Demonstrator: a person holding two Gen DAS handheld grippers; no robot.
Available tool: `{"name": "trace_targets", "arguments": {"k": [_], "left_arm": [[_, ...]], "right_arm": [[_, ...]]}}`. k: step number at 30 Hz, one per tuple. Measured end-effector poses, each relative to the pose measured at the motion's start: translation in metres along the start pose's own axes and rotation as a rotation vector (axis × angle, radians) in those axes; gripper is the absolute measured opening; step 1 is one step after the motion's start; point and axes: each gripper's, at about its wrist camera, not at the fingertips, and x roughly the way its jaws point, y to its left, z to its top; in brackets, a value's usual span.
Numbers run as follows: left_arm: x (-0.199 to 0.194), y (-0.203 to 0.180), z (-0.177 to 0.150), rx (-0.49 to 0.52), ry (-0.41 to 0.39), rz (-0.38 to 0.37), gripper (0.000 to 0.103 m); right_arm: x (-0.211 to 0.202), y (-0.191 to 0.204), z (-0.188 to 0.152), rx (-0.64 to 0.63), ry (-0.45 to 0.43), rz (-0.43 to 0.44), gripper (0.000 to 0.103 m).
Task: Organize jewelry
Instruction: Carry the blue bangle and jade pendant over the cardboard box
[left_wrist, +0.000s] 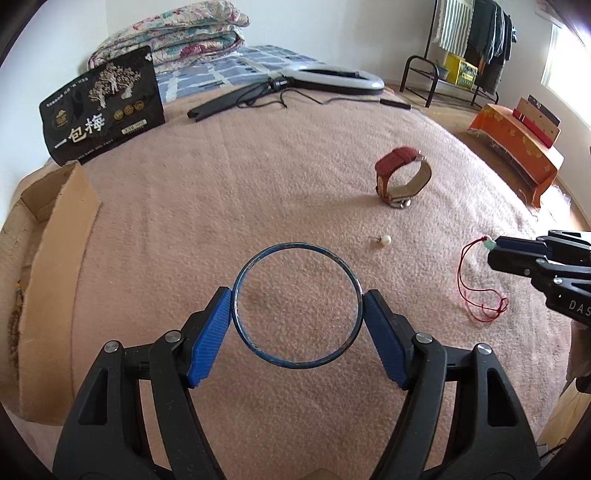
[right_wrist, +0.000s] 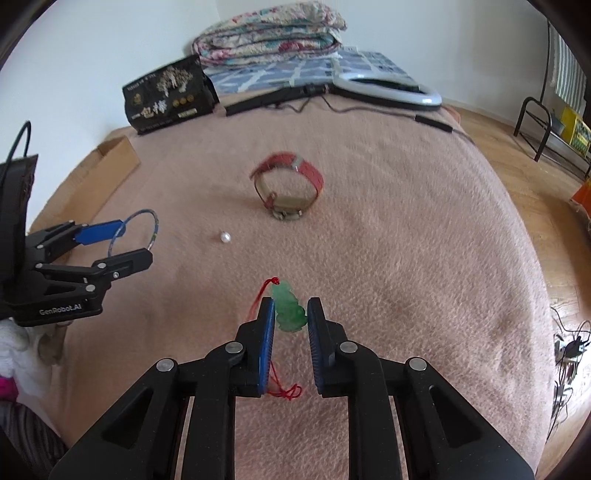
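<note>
Left gripper (left_wrist: 297, 301): jaws set wide, blue pads pressed against opposite sides of a blue bangle (left_wrist: 297, 305), held clear above the pink blanket (left_wrist: 258, 177) of the bed. Same bangle seen from the right wrist view at far left, clamped between the left gripper's pads.

Right gripper (right_wrist: 290, 312): jaws drawn narrow, clamped on a green jade pendant (right_wrist: 289, 308), pads pressing its two sides. Red cord (right_wrist: 284, 391) attached at the pendant's top, hanging down beneath the jaws, its lower loop trailing on the blanket in the left wrist view.

On the blanket, beyond both grippers: a watch with red strap (left_wrist: 402, 177), standing as a closed loop, face lowermost; a single pearl earring (left_wrist: 385, 239) lying between watch and bangle, apart from both.

Left edge of the bed: open cardboard box (left_wrist: 55, 236), flap raised. Behind it, a black snack pouch (left_wrist: 103, 107) with white lettering, standing upright. Far end of the bed: ring light (left_wrist: 332, 75) with folded black stand and cable, lying flat; folded floral quilt (left_wrist: 177, 33) stacked against the wall.
</note>
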Motion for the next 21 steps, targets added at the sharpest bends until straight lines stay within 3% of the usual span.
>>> {"name": "trace_targets", "arguments": {"k": [21], "left_arm": [[-0.088,0.056,0.008,-0.068,-0.148,0.028,0.074]], "right_arm": [[-0.068,0.062,0.059,-0.066,-0.177,0.085,0.016]]}}
